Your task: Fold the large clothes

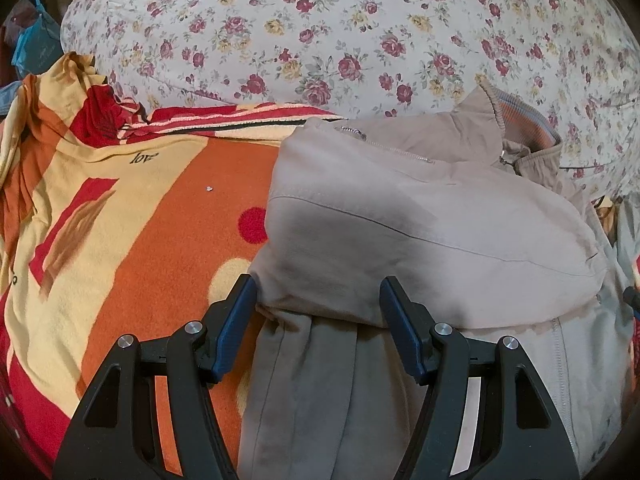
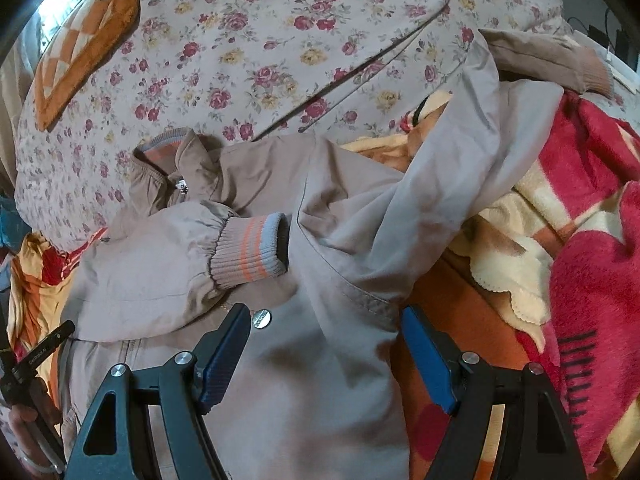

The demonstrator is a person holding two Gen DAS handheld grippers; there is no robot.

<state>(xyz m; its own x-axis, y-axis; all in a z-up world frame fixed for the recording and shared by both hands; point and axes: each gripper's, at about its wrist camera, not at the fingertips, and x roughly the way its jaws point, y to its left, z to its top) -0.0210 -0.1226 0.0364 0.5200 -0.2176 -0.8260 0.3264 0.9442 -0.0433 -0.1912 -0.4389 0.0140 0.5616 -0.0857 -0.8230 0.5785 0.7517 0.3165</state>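
Here the left tool (image 1: 318, 300) and right tool (image 2: 326, 326) both stand wide apart, gripping nothing, poised over a beige jacket (image 1: 420, 216). The jacket lies on an orange-red blanket (image 1: 160, 200), its striped cuff (image 2: 250, 250) folded across the front, floral bedding (image 1: 320, 40) beyond

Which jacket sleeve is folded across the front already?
The sleeve with the striped ribbed cuff lies across the jacket's front; the other sleeve stretches away toward the floral bedding.
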